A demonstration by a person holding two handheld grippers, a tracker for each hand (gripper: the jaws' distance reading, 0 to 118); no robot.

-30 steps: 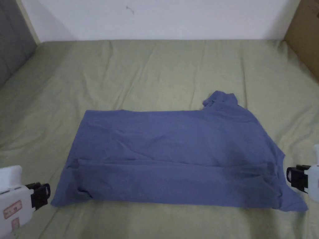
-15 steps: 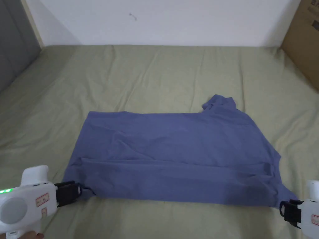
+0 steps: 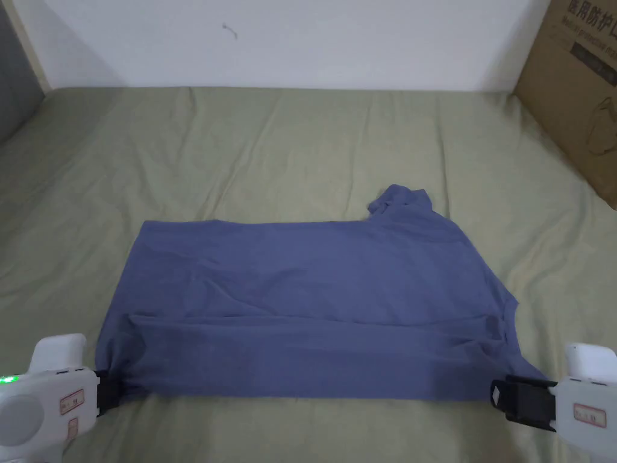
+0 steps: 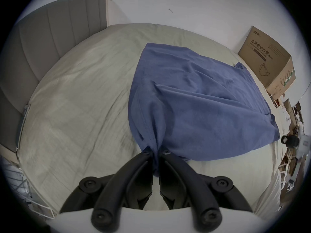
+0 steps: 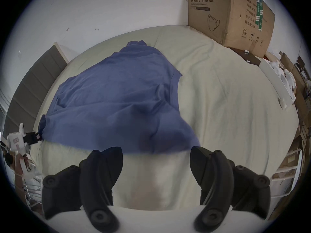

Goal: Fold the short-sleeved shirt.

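Blue shirt (image 3: 313, 307) flat on bed

A bedroom in a home, partly used for storage: a wide bed (image 3: 301, 151) under a creased pale green sheet (image 3: 181, 181) stands against a plain white wall (image 3: 331, 42), with a grey padded headboard (image 4: 55, 34) at one end. Beyond the right tool (image 5: 156, 154), a large cardboard box (image 5: 230, 16) stands at the bed's far corner, with cluttered boxes and white packaging (image 5: 286, 75) beside the bed.

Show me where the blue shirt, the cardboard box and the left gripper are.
blue shirt (image 3: 313, 283): head view, middle of its body.
cardboard box (image 5: 235, 14): right gripper view, its front face.
left gripper (image 4: 155, 152): left gripper view, between its jaw tips.
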